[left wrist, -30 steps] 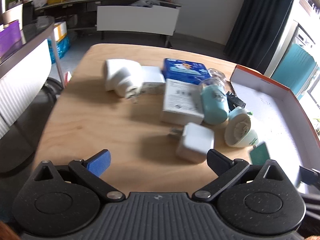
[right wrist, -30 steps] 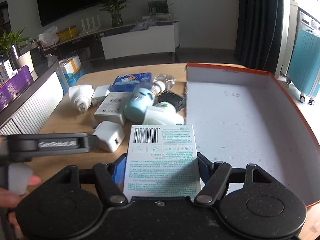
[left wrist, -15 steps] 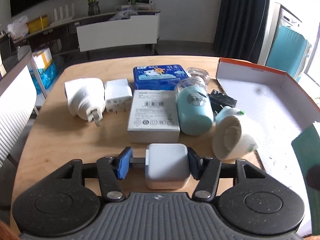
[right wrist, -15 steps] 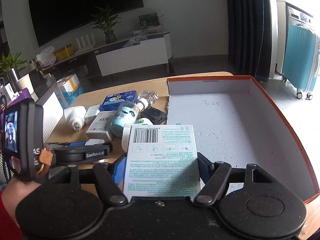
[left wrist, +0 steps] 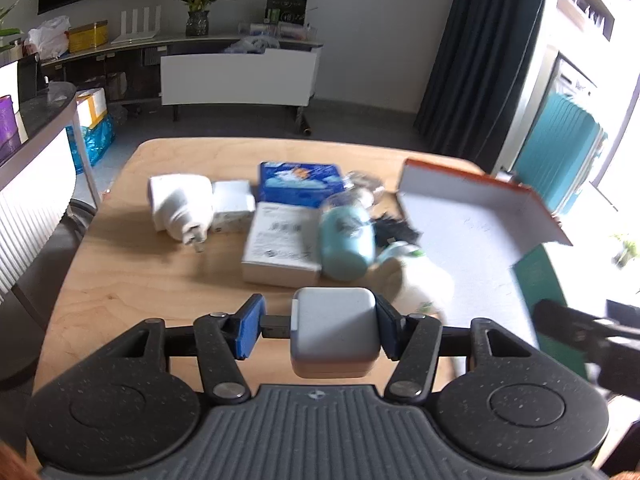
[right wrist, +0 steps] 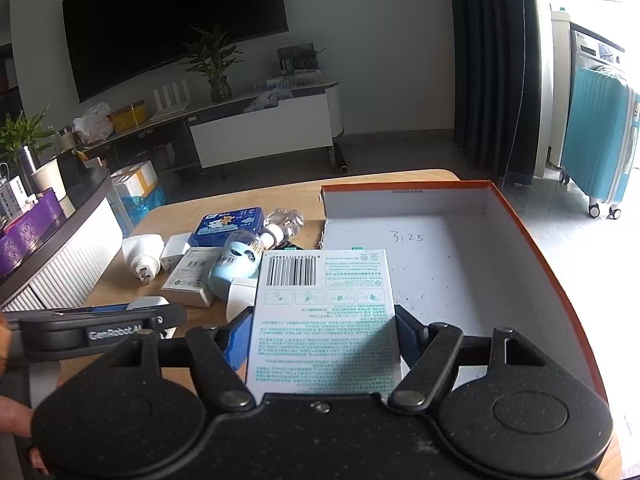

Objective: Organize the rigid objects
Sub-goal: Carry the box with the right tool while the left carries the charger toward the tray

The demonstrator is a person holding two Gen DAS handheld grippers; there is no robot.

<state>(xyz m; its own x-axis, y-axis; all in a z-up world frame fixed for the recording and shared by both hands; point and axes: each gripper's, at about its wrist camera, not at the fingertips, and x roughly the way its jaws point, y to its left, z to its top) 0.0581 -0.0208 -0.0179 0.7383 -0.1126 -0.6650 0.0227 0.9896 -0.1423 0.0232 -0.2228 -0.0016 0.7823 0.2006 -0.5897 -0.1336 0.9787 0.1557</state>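
Daylight is flooding a living room where a wall-mounted television (right wrist: 176,20) is hanging over a long media console (right wrist: 256,120), and a teal suitcase (right wrist: 600,140) is standing far right by dark curtains. Nearer, a round wooden table (left wrist: 132,272) is carrying an orange-rimmed cardboard box (right wrist: 460,248), lying open and white inside on the right half. Left of the box, clutter is crowding the tabletop: a blue tin (left wrist: 300,182) at the far side, a flat white carton (left wrist: 280,244) in front of it, a pale blue bottle (left wrist: 347,244) lying between carton and box, a white travel adapter (left wrist: 180,204) and a smaller white plug (left wrist: 234,206) further left. The right gripper (right wrist: 324,332) is pinching a green-printed packet (right wrist: 324,316) flat over the box's near left corner, hiding part of the clutter. The left gripper (left wrist: 318,330) is clamping a small white charger cube (left wrist: 334,332) above the table's near edge, with a white-and-green bottle (left wrist: 416,276) lying just beyond it.
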